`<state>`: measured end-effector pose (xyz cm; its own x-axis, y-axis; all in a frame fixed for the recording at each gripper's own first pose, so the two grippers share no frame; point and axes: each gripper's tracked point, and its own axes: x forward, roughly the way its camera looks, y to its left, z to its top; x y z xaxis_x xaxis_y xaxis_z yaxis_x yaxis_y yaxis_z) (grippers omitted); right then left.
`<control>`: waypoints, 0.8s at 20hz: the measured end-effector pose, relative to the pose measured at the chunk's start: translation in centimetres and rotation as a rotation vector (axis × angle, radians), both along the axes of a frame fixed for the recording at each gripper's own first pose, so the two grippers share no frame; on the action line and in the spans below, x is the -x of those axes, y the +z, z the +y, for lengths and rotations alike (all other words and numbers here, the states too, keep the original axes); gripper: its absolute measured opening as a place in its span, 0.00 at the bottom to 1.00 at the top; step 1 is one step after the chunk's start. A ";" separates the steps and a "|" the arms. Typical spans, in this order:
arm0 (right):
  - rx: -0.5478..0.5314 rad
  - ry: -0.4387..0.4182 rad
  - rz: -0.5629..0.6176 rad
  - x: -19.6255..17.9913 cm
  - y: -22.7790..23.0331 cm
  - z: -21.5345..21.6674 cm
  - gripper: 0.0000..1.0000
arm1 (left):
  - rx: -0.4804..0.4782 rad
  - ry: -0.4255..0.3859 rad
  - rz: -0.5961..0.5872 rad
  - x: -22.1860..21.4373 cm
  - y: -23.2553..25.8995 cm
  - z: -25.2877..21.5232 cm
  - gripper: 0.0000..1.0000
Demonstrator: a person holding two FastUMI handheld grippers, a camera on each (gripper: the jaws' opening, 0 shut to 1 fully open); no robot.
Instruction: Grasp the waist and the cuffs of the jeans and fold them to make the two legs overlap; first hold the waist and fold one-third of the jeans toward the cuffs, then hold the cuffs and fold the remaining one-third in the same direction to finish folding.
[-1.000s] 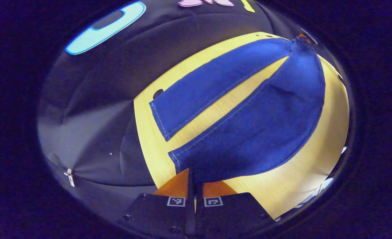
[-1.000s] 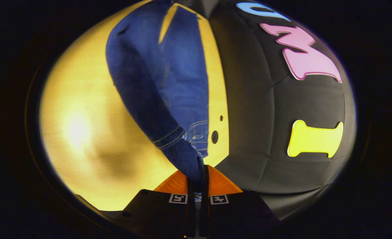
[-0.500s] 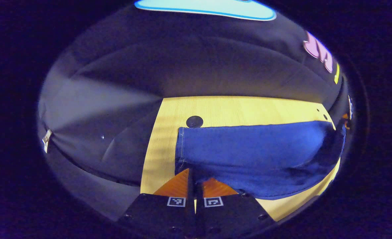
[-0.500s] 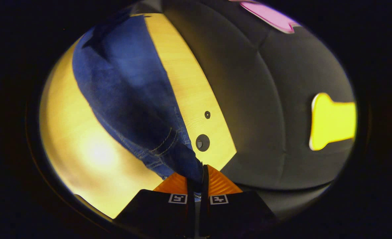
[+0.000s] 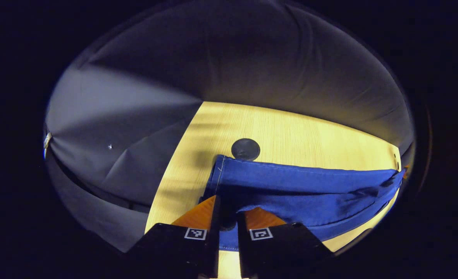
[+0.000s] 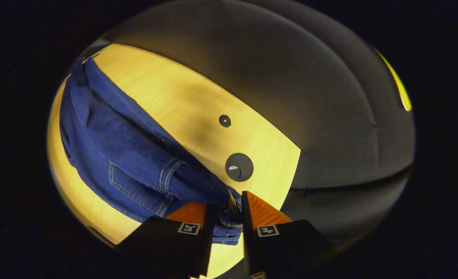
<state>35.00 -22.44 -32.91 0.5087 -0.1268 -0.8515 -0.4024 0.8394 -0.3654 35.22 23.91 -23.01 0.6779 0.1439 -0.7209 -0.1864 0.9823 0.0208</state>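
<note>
We have the jeans point(image 5: 302, 190) lying lengthwise on the table point(image 5: 291, 128), legs stacked. Our left gripper point(image 5: 227, 217) parts its fingers at the cuffs, our right gripper point(image 6: 224, 217) opens at the waist point(image 6: 198, 186). Let's back out low, without dragging denim.

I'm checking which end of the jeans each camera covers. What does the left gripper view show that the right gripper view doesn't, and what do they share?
The left gripper view alone shows the stitched cuff hem, with the left gripper open around that end. The right gripper view alone shows the back pocket and waist end, with the right gripper open around it, plus a small hole in the table. Both show the jeans folded leg over leg on the wooden table, beside a round dark table port.
</note>
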 end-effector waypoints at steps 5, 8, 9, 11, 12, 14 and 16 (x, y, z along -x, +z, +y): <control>-0.110 -0.133 -0.099 1.8 0.9 -0.2 0.98 | -0.115 0.029 -0.218 1.6 5.1 1.2 0.98; -0.246 -0.278 -0.190 3.7 2.9 0.5 0.99 | -0.146 0.061 -0.340 4.5 8.3 0.9 0.99; -0.288 -0.331 -0.223 4.4 3.5 0.4 0.98 | -0.161 0.065 -0.373 5.6 9.2 0.4 0.99; -0.359 -0.436 -0.302 5.9 4.4 0.1 0.98 | -0.189 0.061 -0.432 8.6 11.1 -0.9 0.99; -0.380 -0.476 -0.349 6.3 4.5 -0.3 0.98 | -0.181 0.050 -0.451 9.8 11.5 -2.0 0.98; -0.404 -0.515 -0.419 6.8 4.1 -0.8 0.98 | -0.142 0.027 -0.471 12.7 11.1 -4.7 0.98; -0.414 -0.557 -0.461 7.4 3.7 -1.2 0.98 | -0.126 -0.004 -0.496 15.6 11.1 -7.5 0.99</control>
<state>27.64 -23.59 -29.24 0.7731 -0.1852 -0.6066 0.2257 0.9742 -0.0098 19.60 16.41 -11.93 0.9348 0.2056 -0.2896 -0.1999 0.9786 0.0496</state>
